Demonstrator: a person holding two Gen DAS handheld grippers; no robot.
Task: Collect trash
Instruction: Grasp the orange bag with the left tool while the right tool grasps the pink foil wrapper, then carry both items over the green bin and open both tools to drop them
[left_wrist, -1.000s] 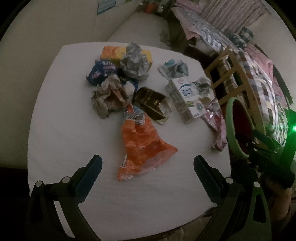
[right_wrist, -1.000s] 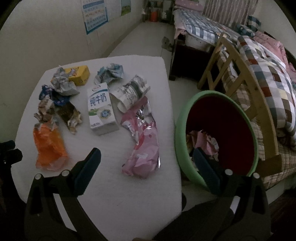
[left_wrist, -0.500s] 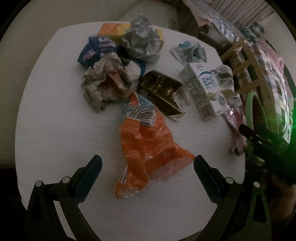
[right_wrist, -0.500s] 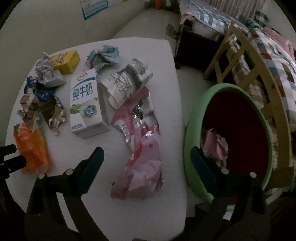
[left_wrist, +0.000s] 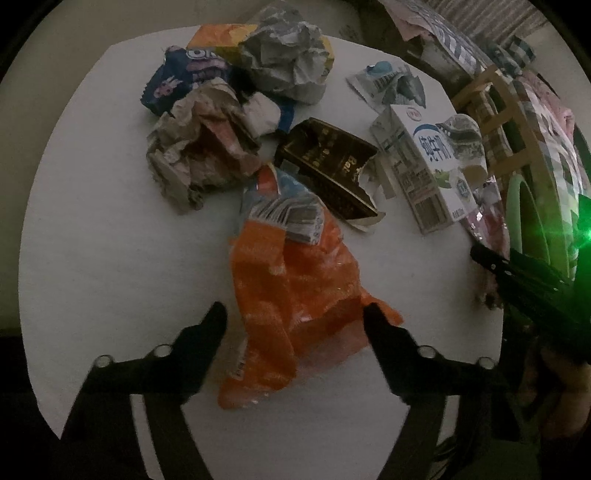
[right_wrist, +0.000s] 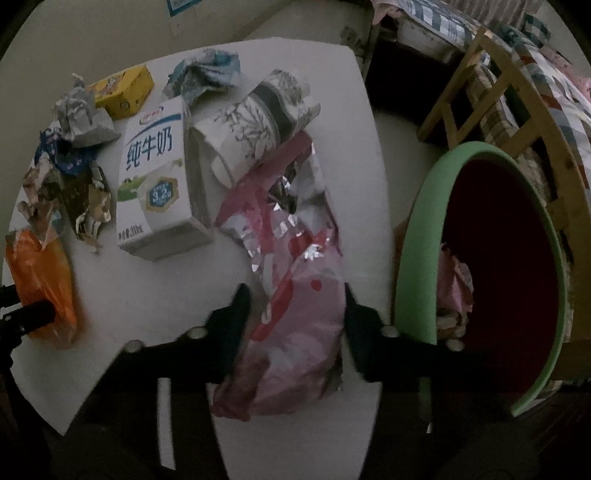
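Both tongs are closing: left tongs (left_wrist: 293, 314) straddle the orange bag (left_wrist: 291, 295), right tongs (right_wrist: 295, 295) already pinch the pink wrapper (right_wrist: 295, 325) near the worktop's (right_wrist: 177, 295) edge.

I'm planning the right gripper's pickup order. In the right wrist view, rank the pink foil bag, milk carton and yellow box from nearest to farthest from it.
1. pink foil bag: between the closing jaws of the right gripper.
2. milk carton: up and left on the table.
3. yellow box: far left corner, beyond the carton.
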